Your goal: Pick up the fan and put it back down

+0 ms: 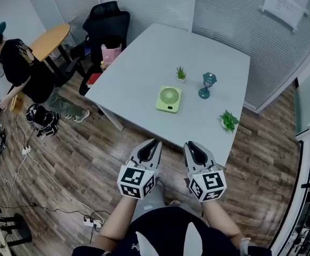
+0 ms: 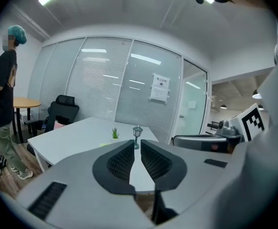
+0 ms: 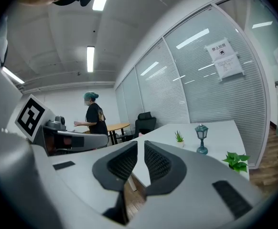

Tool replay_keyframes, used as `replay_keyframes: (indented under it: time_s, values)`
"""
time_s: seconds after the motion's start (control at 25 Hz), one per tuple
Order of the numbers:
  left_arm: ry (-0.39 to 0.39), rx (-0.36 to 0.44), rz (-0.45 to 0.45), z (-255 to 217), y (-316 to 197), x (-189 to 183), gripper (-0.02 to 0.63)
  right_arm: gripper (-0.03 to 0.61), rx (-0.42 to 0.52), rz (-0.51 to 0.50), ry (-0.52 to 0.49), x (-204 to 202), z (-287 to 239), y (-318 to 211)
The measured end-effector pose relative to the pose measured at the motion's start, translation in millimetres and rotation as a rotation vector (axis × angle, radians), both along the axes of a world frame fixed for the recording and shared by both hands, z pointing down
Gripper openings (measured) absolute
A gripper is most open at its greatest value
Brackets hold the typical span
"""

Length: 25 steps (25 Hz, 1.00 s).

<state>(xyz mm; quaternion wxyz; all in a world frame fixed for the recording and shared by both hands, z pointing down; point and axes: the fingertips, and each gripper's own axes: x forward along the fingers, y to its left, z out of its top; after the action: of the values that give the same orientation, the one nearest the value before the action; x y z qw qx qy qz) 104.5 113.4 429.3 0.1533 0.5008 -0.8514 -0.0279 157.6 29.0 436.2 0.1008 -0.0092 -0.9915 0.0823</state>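
1. Near the middle of the white table (image 1: pixel 128 84), a little toward its near edge, the green fan (image 1: pixel 169 99) lies flat with its grille facing up. Nothing touches it.
2. Around it stand a small potted plant (image 1: pixel 181 74) just behind, a teal lantern ornament (image 1: pixel 207 85) toward the right edge, and a leafy plant (image 1: pixel 229 120) by the near right corner.
3. The left gripper (image 1: pixel 154 142) hangs off the table's near edge, over the wooden floor. Its jaws are closed together with nothing between them.
4. The right gripper (image 1: pixel 190 144) hangs beside it, also short of the table. Its jaws stand a narrow crack apart and are empty.
5. Both grippers point toward the table and are well apart from the fan.
6. Step in hand, as I judge it: the approach. The pick-up has not begun, and the fan sits where it must be lifted from.
7. The next move calls for reaching over the near edge and spreading the jaws much wider, since the fan's body is far broader than either gap. The grip should take opposite edges of the casing, clear of the lantern and the plants.
8. A person (image 1: pixel 16 65) stands by a round table off the far left corner, away from the work.
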Motion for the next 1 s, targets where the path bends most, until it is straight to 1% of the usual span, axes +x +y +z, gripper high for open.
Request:
replay_keyframes:
  time_s: [0.16,0.2,0.24,0.32,0.36,0.44,0.56,0.72,0.88,1.0]
  values:
    - [0.013,-0.020,0.036,2,-9,-37,0.035,0.146,-0.024,0.033,0.016,-34,-1,-9]
    - [0.019,-0.026,0.051,4,-12,-46,0.037,0.160,-0.026,0.041,0.019,-42,-1,-11]
    - [0.027,-0.033,0.068,5,-15,-54,0.048,0.178,-0.028,0.050,0.023,-50,-1,-14]
    - [0.048,-0.054,0.104,10,-19,-69,0.116,0.206,-0.030,0.068,0.032,-64,-1,-18]
    - [0.058,-0.066,0.121,13,-21,-76,0.150,0.212,-0.031,0.077,0.039,-71,-1,-19]
    - [0.068,-0.087,0.142,18,-24,-90,0.191,0.230,-0.034,0.092,0.055,-83,2,-22]
    - [0.063,-0.101,0.136,24,-25,-113,0.246,0.252,-0.037,0.106,0.096,-100,11,-24]
    - [0.071,-0.118,0.131,32,-23,-143,0.270,0.273,-0.034,0.132,0.165,-118,27,-26]
    - [0.090,-0.137,0.158,43,-20,-162,0.270,0.276,-0.081,0.172,0.188,-131,38,-28]
    - [0.113,-0.136,0.170,50,-19,-173,0.270,0.278,-0.095,0.193,0.210,-138,46,-29]
